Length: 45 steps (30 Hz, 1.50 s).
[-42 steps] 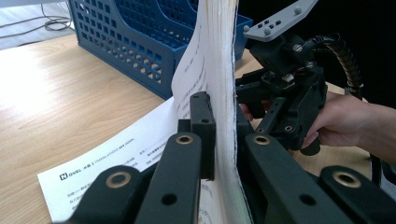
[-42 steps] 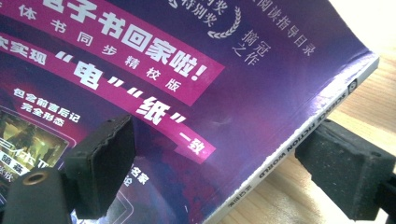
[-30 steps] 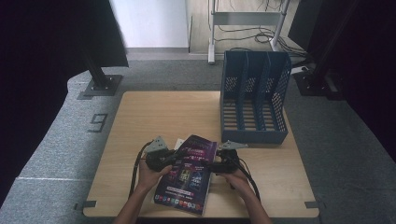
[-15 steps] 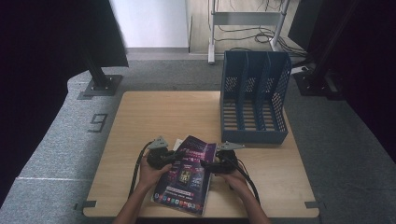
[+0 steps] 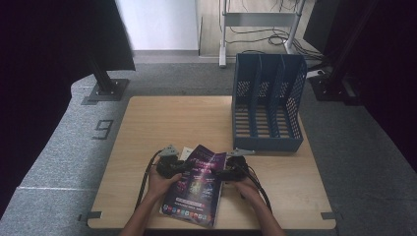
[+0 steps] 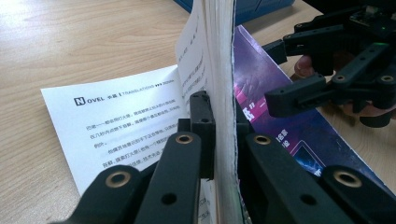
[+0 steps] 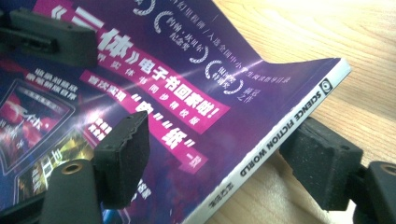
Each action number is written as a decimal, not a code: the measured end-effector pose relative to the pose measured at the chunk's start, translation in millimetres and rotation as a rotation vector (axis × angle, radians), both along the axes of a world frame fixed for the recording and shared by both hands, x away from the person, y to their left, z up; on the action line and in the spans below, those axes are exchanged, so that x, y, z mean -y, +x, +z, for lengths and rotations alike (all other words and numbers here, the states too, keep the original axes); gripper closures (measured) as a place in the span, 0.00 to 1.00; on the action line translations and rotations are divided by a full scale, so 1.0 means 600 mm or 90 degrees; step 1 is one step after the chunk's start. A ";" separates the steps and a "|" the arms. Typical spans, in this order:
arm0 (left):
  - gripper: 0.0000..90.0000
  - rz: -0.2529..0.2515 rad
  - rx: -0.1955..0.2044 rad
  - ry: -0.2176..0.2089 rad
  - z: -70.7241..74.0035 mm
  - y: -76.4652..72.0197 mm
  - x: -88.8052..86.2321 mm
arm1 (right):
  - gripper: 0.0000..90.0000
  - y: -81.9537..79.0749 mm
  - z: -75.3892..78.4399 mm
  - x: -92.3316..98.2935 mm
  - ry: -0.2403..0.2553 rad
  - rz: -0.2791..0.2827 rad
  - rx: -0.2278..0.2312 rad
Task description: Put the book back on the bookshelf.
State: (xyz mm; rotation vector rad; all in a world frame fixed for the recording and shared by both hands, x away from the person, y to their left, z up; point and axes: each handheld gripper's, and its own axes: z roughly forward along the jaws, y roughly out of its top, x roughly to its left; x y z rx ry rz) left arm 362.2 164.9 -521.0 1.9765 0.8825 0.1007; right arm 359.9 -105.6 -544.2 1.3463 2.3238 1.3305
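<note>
From the high view I see the magazine lying at the near edge of the wooden table, its purple cover up, with the blue file rack standing well apart at the far right. My left gripper sits at the magazine's left edge and my right gripper at its right edge, a hand behind each. In the left gripper view, my jaws are pinched tight on a thick sheaf of pages standing on edge, while a loose printed page lies flat on the wood to one side and the right gripper hangs over the cover beyond. In the right gripper view, my jaws have just been closing, straddling the magazine's spine: one pad above the cover, the other under the spine, neither pressing yet.
</note>
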 end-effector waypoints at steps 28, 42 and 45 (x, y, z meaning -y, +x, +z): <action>0.97 0.012 -0.017 0.001 -0.009 0.002 0.000 | 0.58 0.031 -0.009 -0.020 0.021 -0.006 -0.043; 0.95 0.015 -0.011 -0.013 0.002 -0.001 -0.008 | 0.74 0.023 0.005 -0.012 0.053 -0.001 -0.024; 0.94 0.016 -0.006 -0.017 0.005 -0.002 -0.010 | 0.74 0.019 0.012 -0.011 0.056 0.002 -0.008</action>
